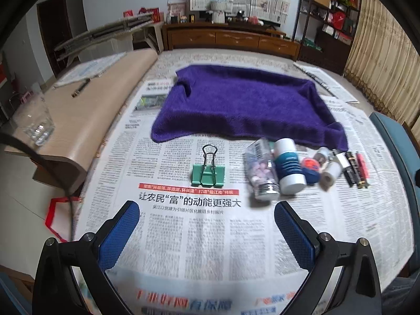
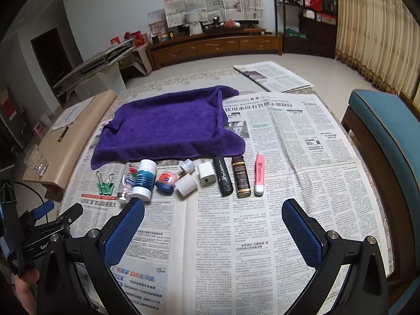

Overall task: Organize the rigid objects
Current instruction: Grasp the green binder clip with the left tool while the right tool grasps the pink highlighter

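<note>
A row of small items lies on the newspaper in front of a purple towel (image 2: 168, 126). From the left: a green binder clip (image 1: 208, 174) (image 2: 105, 187), a clear bottle of pills (image 1: 261, 173), a white and teal bottle (image 2: 143, 179), a blue and orange item (image 2: 165, 181), a white cap (image 2: 187, 185), a white charger (image 2: 206, 176), a black lighter (image 2: 223, 176), a brown lighter (image 2: 241, 177) and a pink pen-like stick (image 2: 259, 174). My left gripper (image 1: 207, 218) hovers open just short of the binder clip. My right gripper (image 2: 213, 216) hovers open in front of the row, holding nothing.
A beige low bench (image 1: 86, 115) with a glass cup (image 1: 36, 123) and a dark pen (image 1: 80, 88) stands at the left. A blue-cushioned chair (image 2: 386, 141) stands at the right. A wooden cabinet (image 2: 218, 46) lines the far wall.
</note>
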